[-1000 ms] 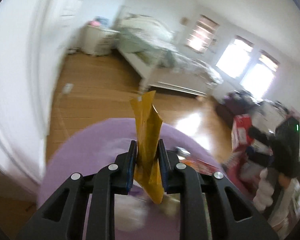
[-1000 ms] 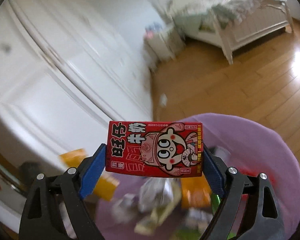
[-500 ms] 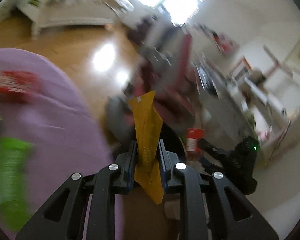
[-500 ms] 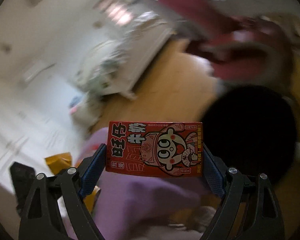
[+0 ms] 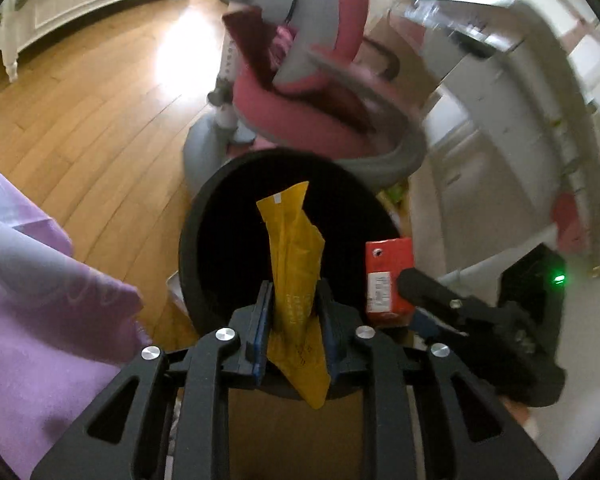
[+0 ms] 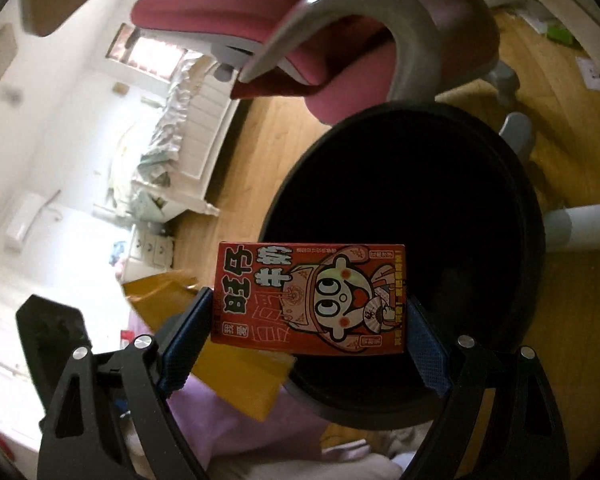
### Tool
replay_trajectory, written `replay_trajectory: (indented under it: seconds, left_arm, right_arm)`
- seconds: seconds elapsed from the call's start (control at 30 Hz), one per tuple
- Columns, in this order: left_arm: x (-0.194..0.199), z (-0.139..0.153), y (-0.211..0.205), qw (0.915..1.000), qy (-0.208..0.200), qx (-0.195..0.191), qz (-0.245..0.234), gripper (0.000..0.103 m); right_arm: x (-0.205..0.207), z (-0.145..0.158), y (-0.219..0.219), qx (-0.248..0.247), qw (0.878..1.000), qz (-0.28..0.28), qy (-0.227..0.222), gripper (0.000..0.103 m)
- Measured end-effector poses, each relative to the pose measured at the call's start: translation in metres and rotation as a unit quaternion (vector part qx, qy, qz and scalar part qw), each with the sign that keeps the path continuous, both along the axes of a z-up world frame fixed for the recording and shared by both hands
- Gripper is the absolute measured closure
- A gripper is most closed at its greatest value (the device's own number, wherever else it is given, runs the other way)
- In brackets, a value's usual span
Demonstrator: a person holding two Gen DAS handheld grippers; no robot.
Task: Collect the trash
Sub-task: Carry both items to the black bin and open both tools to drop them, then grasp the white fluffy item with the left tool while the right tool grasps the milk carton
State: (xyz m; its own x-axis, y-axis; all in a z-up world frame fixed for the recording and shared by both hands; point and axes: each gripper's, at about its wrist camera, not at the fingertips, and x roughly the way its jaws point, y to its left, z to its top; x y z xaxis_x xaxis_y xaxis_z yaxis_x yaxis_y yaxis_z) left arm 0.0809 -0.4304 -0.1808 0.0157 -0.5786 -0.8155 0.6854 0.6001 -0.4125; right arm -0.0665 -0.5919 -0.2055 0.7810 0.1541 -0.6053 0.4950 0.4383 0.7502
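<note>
A yellow snack wrapper [image 5: 294, 264] stands upright between the pads of my left gripper [image 5: 296, 300], whose jaws are opening while the pads still touch it. It hangs over the mouth of a round black bin [image 5: 198, 216] on the floor. My right gripper [image 6: 308, 304] is shut on a red milk carton [image 6: 300, 292] with a cartoon face, held flat over the near rim of the same bin [image 6: 530, 208]. In the left wrist view the carton [image 5: 388, 276] hangs at the bin's right edge. The right wrist view shows the wrapper [image 6: 236, 376] at lower left.
A pink and grey chair [image 5: 312, 92] stands just behind the bin. Purple cloth [image 5: 32, 312] fills the lower left. White shelving [image 5: 500, 92] rises on the right, and a white bed [image 5: 80, 4] stands across the wooden floor [image 5: 80, 120].
Both grippers swung away from the purple cloth and down over the black bin, still carrying the wrapper and the carton. The left jaws have parted slightly.
</note>
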Motion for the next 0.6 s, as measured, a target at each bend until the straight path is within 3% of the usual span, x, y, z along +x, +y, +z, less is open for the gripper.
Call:
replay_trajectory:
  seconds: [0.03, 0.1, 0.17, 0.33, 0.43, 0.6]
  left_arm:
    - [0.001, -0.003, -0.003, 1.0000, -0.002, 0.009, 0.001, 0.070]
    - [0.001, 0.003, 0.001, 0.9998, -0.013, 0.009, 0.009, 0.031]
    - [0.002, 0.020, 0.013, 0.9990, -0.031, -0.018, 0.027, 0.017]
    - [-0.003, 0.059, 0.046, 0.9960, -0.030, -0.071, 0.044, 0.017]
    - [-0.014, 0.092, 0.084, 0.9918, -0.065, -0.092, 0.059, 0.017]
    - [-0.022, 0.132, 0.177, 0.9772, -0.129, -0.096, 0.138, 0.017]
  right_arm:
    - [-0.003, 0.004, 0.001, 0.001, 1.000, -0.002, 0.001, 0.015]
    - [-0.009, 0.008, 0.000, -0.003, 1.000, -0.013, 0.001, 0.014]
    - [-0.010, 0.010, -0.002, -0.005, 1.000, -0.023, -0.003, 0.011]
    - [-0.014, 0.025, 0.010, -0.004, 1.000, -0.015, -0.020, 0.011]
    - [0.003, 0.040, 0.032, -0.021, 0.999, 0.017, -0.030, 0.011]
    - [0.056, 0.079, 0.099, -0.057, 0.989, 0.123, -0.057, 0.011]
